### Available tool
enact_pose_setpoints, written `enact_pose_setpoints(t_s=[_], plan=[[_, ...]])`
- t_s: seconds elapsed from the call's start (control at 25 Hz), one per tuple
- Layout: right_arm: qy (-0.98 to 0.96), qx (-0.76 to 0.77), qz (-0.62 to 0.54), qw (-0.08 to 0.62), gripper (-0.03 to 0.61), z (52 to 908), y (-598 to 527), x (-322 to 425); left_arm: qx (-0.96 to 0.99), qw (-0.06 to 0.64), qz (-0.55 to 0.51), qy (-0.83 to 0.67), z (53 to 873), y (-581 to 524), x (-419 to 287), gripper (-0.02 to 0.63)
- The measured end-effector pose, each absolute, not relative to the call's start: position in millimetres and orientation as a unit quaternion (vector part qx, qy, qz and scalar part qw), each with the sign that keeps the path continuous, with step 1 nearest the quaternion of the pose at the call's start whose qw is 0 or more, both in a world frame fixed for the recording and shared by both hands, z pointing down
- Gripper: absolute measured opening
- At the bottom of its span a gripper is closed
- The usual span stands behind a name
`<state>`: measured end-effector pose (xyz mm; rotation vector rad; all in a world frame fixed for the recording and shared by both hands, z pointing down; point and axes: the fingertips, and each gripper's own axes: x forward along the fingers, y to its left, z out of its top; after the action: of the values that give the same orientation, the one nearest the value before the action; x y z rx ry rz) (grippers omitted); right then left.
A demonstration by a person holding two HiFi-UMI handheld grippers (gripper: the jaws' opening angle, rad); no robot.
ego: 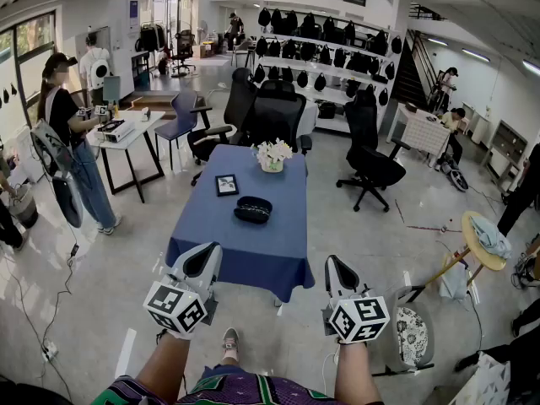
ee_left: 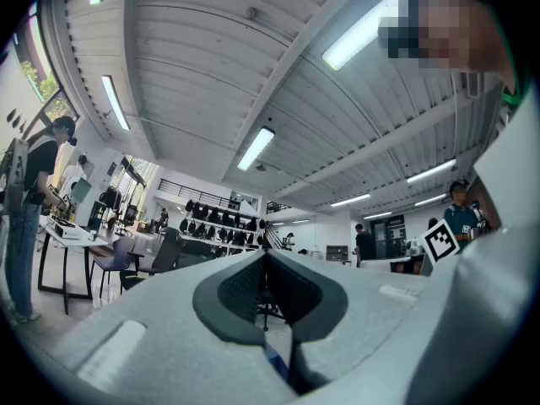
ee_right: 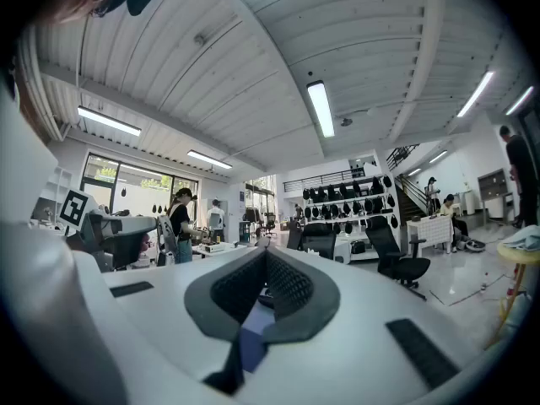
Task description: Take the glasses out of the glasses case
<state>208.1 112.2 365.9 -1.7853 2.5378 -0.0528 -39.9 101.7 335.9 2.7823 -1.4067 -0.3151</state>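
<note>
Left gripper (ego: 205, 252) closed, right gripper (ego: 332, 262) closed, case (ego: 252, 210) untouched

The bare left forearm (ego: 160, 365) and right forearm (ego: 359, 376) reach forward side by side. The white, marker-cubed left gripper (ego: 201, 264) and matching right gripper (ego: 336, 270) point ahead, their dark fingers (ee_left: 239, 294) pressed together on nothing.

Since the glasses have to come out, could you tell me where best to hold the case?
Likely across its narrow width, from above on the near side: the case lies flat on the table, long axis left to right. Its seam is too small to see.
</note>
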Motion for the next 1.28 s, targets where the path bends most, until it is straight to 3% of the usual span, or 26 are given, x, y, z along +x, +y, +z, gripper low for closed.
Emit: enact_pose_setpoints(t_s=[1.28], plan=[[0.832, -0.555, -0.016, 0.027, 0.002, 370.1, 120.0, 192.2, 0.884, 0.005, -0.1, -0.457, 340.8, 112.1, -50.5, 0.017]])
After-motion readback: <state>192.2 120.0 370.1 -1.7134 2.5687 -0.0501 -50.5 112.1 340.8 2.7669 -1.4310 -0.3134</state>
